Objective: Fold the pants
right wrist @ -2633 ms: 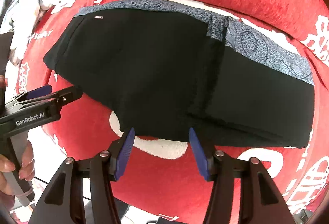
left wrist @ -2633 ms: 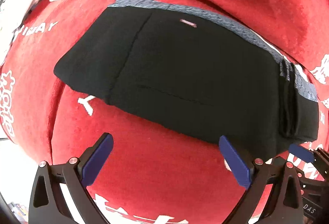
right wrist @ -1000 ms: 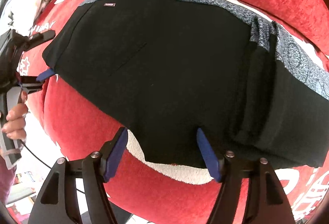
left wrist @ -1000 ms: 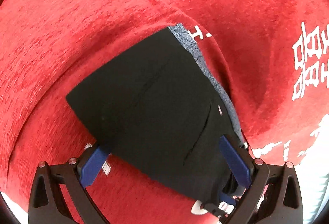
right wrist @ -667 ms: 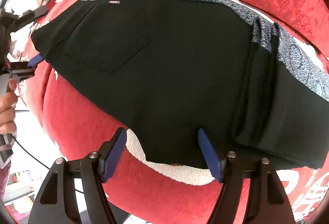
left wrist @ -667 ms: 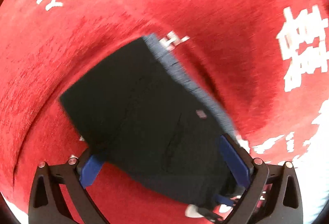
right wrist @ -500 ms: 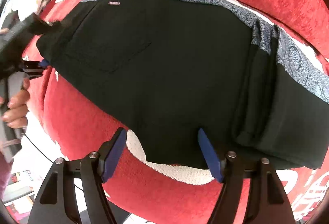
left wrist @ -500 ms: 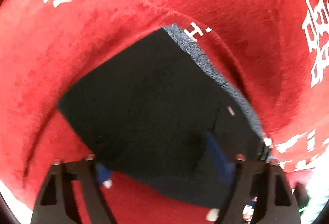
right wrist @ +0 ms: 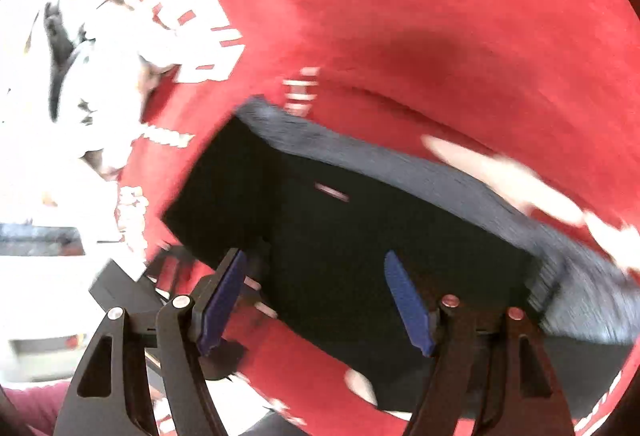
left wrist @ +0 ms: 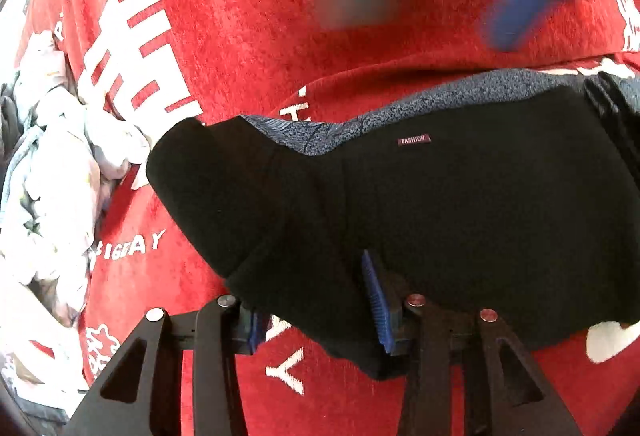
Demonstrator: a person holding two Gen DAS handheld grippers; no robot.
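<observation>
Left wrist view, nearest field: the left gripper has its jaws drawn in tight on a bunched fold at the near-left corner of the black pants. The cloth fills the gap between the 2 blue pads and rises in a raised ridge just beyond them. The gripper points steeply down at the cloth.

The pants lie across the middle of the view on a red blanket with white lettering. The grey patterned waistband forms the far edge; a small label reading FASHION sits just below it. The near hem runs along the gripper and off to the right.

Open room: bare red blanket lies to the near left and across the whole far side. A heap of pale crumpled laundry crowds the left border, near the lifted corner but apart from it.

Far right, the right gripper shows only as a blue blur above the blanket.

Right wrist view, blurred: the right gripper tilts steeply down with its jaws spread wide, gripping nothing. The near-left edge of the pants lies between and beyond the pads; contact cannot be told. The left gripper's black body shows at the left, beside that corner.
</observation>
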